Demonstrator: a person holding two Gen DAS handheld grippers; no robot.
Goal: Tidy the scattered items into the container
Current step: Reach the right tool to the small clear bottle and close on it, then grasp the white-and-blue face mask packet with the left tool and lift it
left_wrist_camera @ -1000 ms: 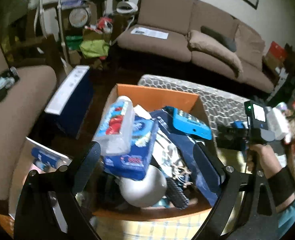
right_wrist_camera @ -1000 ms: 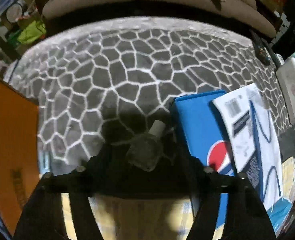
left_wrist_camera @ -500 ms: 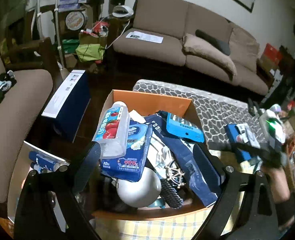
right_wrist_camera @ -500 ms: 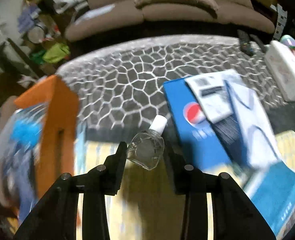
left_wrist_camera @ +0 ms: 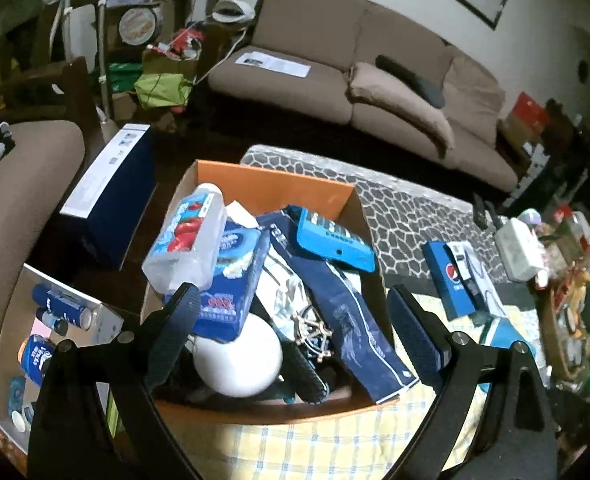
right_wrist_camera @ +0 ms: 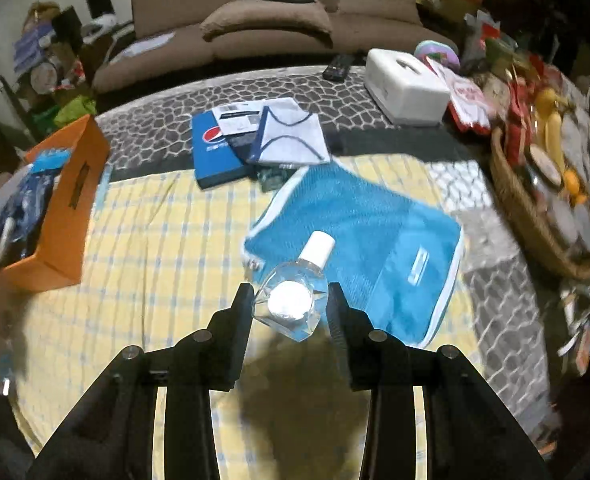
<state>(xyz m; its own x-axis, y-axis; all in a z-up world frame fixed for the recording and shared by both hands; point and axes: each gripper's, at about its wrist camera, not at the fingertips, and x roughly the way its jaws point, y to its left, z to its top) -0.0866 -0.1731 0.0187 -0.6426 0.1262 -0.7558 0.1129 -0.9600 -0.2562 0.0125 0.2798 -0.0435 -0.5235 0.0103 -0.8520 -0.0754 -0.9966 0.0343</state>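
Observation:
My right gripper (right_wrist_camera: 291, 304) is shut on a small clear bottle (right_wrist_camera: 293, 304) with a white cap and holds it above the yellow checked cloth. The orange box (right_wrist_camera: 71, 196) stands at the far left of that view, well apart from the bottle. In the left wrist view the orange box (left_wrist_camera: 279, 188) is heaped with items: a drink bottle, a tissue pack, a blue calculator, a white ball. My left gripper (left_wrist_camera: 295, 316) is open and empty just above the box. A blue Pepsi box (right_wrist_camera: 213, 152), a white-and-navy pouch (right_wrist_camera: 291, 136) and a blue mesh bag (right_wrist_camera: 375, 236) lie on the table.
A white tissue box (right_wrist_camera: 405, 84) and a remote (right_wrist_camera: 337, 68) lie at the far side. A wicker basket (right_wrist_camera: 535, 216) of snacks stands at the right edge. A navy box (left_wrist_camera: 107, 192) and a clear bin (left_wrist_camera: 55, 332) sit left of the orange box. A sofa stands behind.
My right gripper has lifted the clear bottle off the patterned mat and pulled back over the yellow cloth, away from the Pepsi box. The left gripper stayed open over the box.

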